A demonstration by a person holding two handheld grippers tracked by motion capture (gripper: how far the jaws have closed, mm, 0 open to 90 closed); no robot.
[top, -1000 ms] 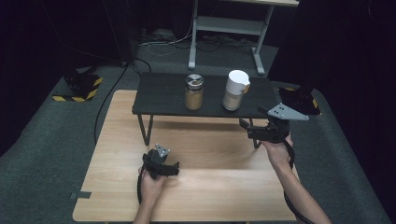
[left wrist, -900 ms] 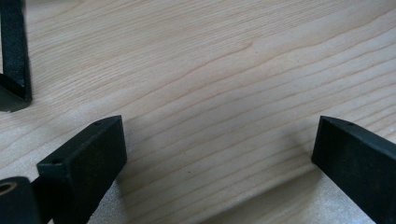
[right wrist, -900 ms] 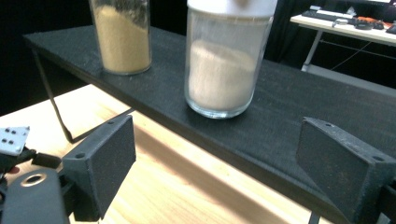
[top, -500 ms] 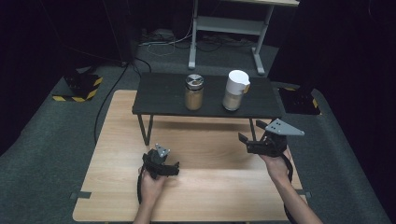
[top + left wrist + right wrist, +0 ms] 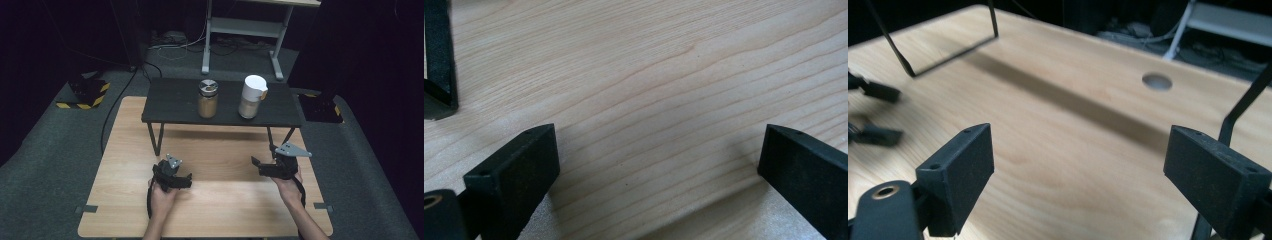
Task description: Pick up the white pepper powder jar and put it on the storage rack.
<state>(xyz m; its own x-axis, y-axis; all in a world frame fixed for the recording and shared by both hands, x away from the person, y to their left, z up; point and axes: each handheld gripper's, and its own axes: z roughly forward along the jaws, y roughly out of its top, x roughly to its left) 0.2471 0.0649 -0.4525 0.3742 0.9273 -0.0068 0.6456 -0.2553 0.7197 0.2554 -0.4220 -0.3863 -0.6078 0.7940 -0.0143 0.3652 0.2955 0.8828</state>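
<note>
Nearest to me, the person's two forearms reach in over the pale wooden table [image 5: 215, 210]. The left gripper [image 5: 181, 181] rests low on the tabletop, its jaws spread wide with bare wood grain between them and nothing held; in the left gripper view, one of its black fingertips [image 5: 519, 170] sits close above the wood. Across from it, the right gripper [image 5: 257, 165] hovers just over the table near the right edge, a grey three-cornered plate on top, its jaws also standing wide and empty, pointing towards the left gripper. Beyond both, a low black shelf [image 5: 170, 107] on thin metal legs stands on the table. On it, well apart from both grippers, stand a glass jar [image 5: 208, 99] with a metal lid and brownish contents and, just to its right, a white lidded container [image 5: 252, 96]. Farther back, a grey desk frame [image 5: 240, 30] rises from the dark carpet.
</note>
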